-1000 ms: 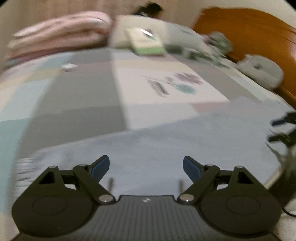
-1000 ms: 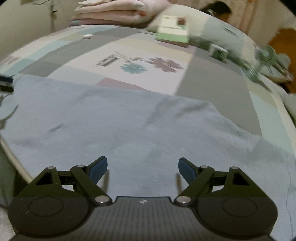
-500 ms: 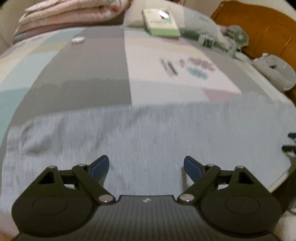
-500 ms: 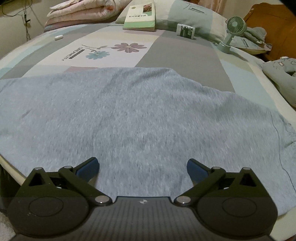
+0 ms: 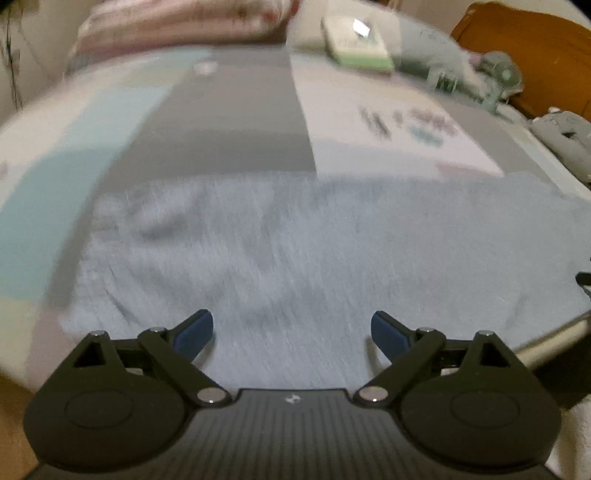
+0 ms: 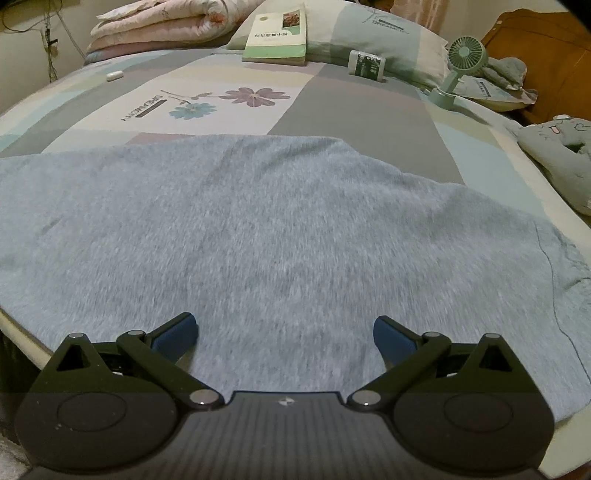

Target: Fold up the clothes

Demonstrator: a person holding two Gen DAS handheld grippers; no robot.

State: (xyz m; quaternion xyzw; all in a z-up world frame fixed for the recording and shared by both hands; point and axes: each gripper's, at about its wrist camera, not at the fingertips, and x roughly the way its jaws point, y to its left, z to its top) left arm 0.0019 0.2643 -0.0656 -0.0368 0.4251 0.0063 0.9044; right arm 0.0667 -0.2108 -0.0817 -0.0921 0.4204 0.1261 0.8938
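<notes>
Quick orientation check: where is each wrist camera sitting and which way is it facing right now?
Left wrist: on the left gripper, angled down across the bed at the grey-blue garment; only its opening, empty jaws show.
Right wrist: on the right gripper, same downward tilt over the garment; jaws open, empty.
Shared: garment, book, small fan.

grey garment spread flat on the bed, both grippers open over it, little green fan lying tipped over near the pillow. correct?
Not quite: the fan is standing upright on its base beside the pillow, not tipped over, as the right wrist view shows. The rest holds: the grey garment lies spread flat on the bed, and the left gripper, jaws opening, and the right gripper are over it, holding nothing.
</notes>
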